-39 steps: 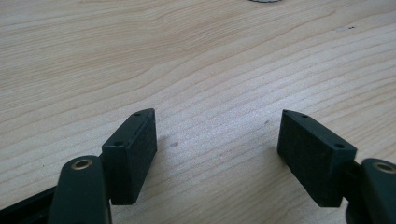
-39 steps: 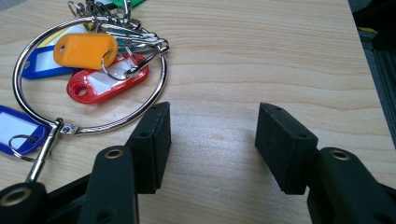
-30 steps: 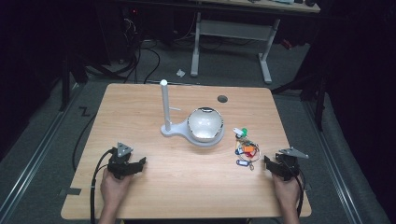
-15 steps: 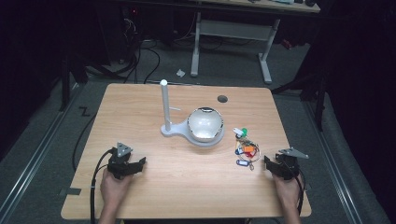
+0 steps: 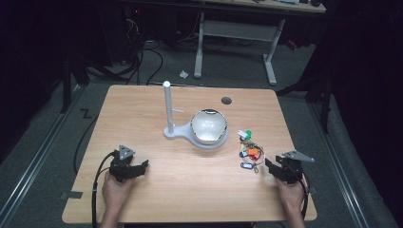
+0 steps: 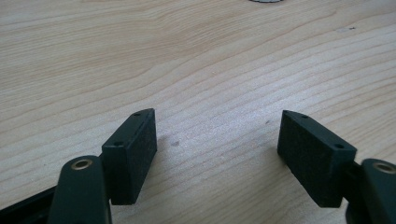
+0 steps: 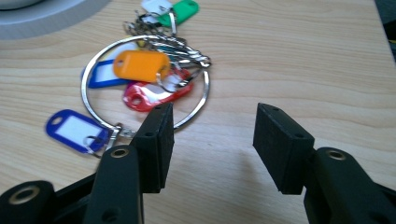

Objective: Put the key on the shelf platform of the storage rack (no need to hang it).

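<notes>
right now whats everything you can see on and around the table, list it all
table: one, light wood, centre of the high view
white stand with upright post: one, white, middle of the table
bowl: one, white inside, on the stand's base, right of the post
key ring: one, silver, with orange, red, blue, green and white tags, on the table right of the bowl
round hole: one, dark, far right part of the tabletop
desk frame: one, white legs, on the floor behind the table
cables: several, black, on the floor behind the table
left tool: one, black, near left of the table, jaws open over bare wood
right tool: one, black, jaws open just short of the key ring, having just been closing a little with nothing between them
hands: two, at the near edge
</notes>
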A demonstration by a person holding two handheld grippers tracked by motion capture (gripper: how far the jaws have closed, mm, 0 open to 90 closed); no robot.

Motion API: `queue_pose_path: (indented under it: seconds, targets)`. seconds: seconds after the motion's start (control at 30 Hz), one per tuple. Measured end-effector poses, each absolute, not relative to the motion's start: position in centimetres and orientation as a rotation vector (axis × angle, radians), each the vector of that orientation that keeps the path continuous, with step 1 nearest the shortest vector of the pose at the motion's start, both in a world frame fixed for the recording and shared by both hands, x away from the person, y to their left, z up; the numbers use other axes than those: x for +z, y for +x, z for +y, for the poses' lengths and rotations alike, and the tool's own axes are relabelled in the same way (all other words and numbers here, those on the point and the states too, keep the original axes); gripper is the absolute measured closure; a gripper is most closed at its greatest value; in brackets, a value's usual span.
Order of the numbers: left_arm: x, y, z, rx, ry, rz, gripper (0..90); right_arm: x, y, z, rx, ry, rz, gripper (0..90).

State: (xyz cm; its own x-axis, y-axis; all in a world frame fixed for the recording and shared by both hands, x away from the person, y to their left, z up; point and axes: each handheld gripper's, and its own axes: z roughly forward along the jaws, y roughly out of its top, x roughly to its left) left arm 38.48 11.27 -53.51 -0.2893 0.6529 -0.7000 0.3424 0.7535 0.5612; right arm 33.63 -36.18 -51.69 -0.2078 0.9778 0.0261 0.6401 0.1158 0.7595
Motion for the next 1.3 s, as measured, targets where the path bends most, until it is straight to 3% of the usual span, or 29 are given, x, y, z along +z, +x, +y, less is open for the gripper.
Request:
queue_pose_path:
  seconds: [0.47,1.3]
  targets:
    - [-53.5,38.5,11.3,0.371,0.761,1.901,28.7,-50.8,35.2,-33.4,0.959,1.497,1.980,44.6]
    - [-53.5,38.5,11.3,0.371,0.764,1.900,28.6,-52.4,39.0,-31.3,0.814,1.489,2.053,39.1]
